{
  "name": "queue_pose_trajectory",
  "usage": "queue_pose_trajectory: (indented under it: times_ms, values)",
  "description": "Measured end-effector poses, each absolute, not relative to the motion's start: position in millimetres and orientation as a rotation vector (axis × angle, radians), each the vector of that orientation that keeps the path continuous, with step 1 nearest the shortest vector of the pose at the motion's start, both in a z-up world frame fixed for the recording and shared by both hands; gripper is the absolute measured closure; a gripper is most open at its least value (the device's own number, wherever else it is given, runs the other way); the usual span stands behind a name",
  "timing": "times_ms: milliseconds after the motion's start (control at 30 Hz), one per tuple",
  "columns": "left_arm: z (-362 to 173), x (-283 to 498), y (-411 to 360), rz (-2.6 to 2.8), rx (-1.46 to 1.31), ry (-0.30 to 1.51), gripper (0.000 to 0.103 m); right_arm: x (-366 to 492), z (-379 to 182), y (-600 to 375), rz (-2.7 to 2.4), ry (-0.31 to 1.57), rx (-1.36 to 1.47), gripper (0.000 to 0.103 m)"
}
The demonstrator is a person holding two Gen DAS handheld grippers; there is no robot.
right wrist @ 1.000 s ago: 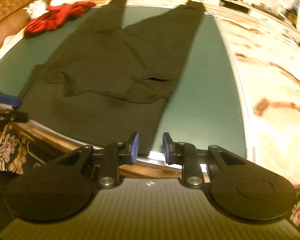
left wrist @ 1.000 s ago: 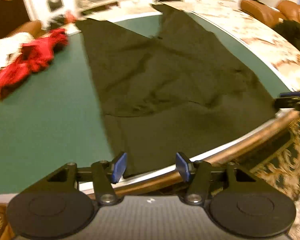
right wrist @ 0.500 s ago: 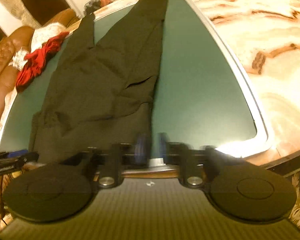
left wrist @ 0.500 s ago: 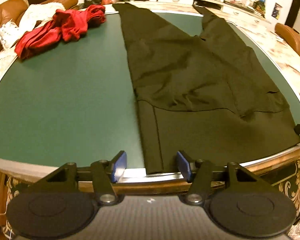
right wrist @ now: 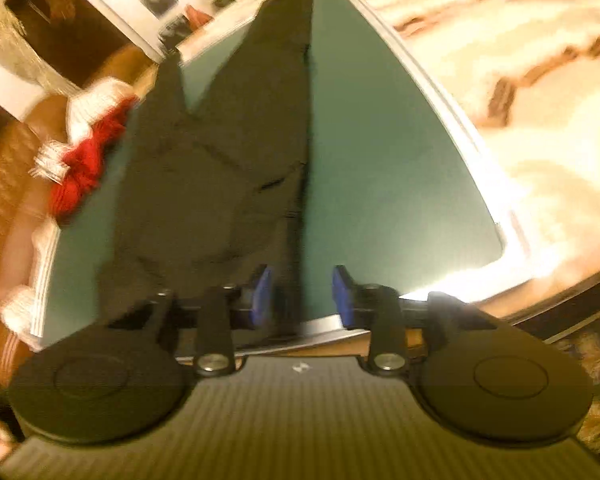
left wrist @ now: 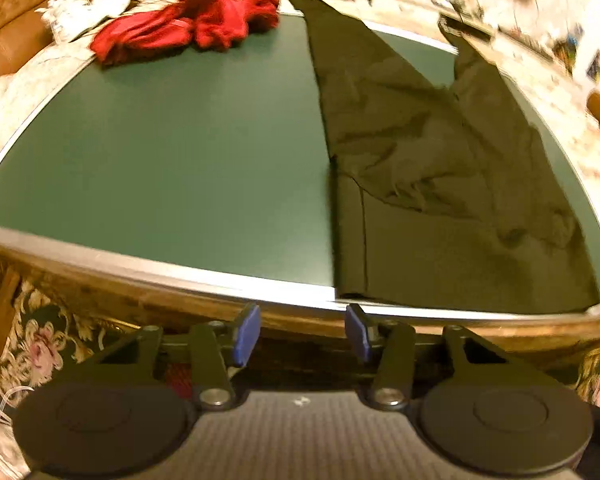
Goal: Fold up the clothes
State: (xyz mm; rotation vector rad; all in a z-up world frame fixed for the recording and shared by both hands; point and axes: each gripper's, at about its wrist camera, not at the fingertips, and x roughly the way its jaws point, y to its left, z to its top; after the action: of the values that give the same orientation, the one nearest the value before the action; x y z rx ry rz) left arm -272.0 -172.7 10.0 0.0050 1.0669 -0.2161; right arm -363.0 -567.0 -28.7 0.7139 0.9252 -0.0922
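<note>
Through my left camera, my left gripper (left wrist: 302, 334) is closing on nothing, short of the black trousers (left wrist: 440, 200) spread on the green table (left wrist: 160, 168).

Through my right, my right gripper (right wrist: 302, 296) is opening astride the waistband's edge, unpinched. I'm judging both corners need gripping next.

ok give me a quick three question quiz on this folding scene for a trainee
1. True or false: the black trousers lie spread on the green table.
2. Which lies at the table's far left edge? A) red garment B) blue towel C) yellow sock
3. Fill in: nothing is between the pads of the ___ gripper.

Key: 1 true; 2 A; 3 left (its jaws are closing). The right gripper is opening over the trousers' near corner.
</note>
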Motion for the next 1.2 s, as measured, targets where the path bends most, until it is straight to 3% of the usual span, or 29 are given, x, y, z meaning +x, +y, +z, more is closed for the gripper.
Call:
queue_pose_trajectory:
  times_ms: [233,367,700,933,1000,1133,1200]
  values:
    - [45.3,-289.1,-162.6,-0.233,0.019,0.979,0.043,-367.0,-26.4,-555.0,-0.102,0.92,0.712,0.06]
    - [53.9,-289.5,-175.7,-0.272,0.116,0.956,0.038,-400.0,-16.1,-546.0,-0.058,0.867,0.54,0.06]
    - [24.4,-252.5,-220.3,-0.327,0.239,0.954,0.03,-418.6,-39.8,-487.2,-0.027,0.767,0.113,0.06]
    - [-4.7,-229.6,-239.5,-0.344,0.262,0.993,0.029,-405.6,-46.9,-476.8,-0.086,0.725,0.092,0.061]
    - [-9.5,-227.2,-240.6,-0.35,0.261,0.98,0.023,-402.8,-49.4,-481.2,-0.087,0.724,0.126,0.064]
    - [-12.9,-223.6,-237.1,-0.348,0.234,0.979,0.02,-400.4,-52.0,-486.6,-0.062,0.715,0.162,0.076]
    - [-13.3,-222.6,-235.3,-0.34,0.229,0.979,0.02,-401.6,-51.9,-486.6,-0.071,0.701,0.159,0.095]
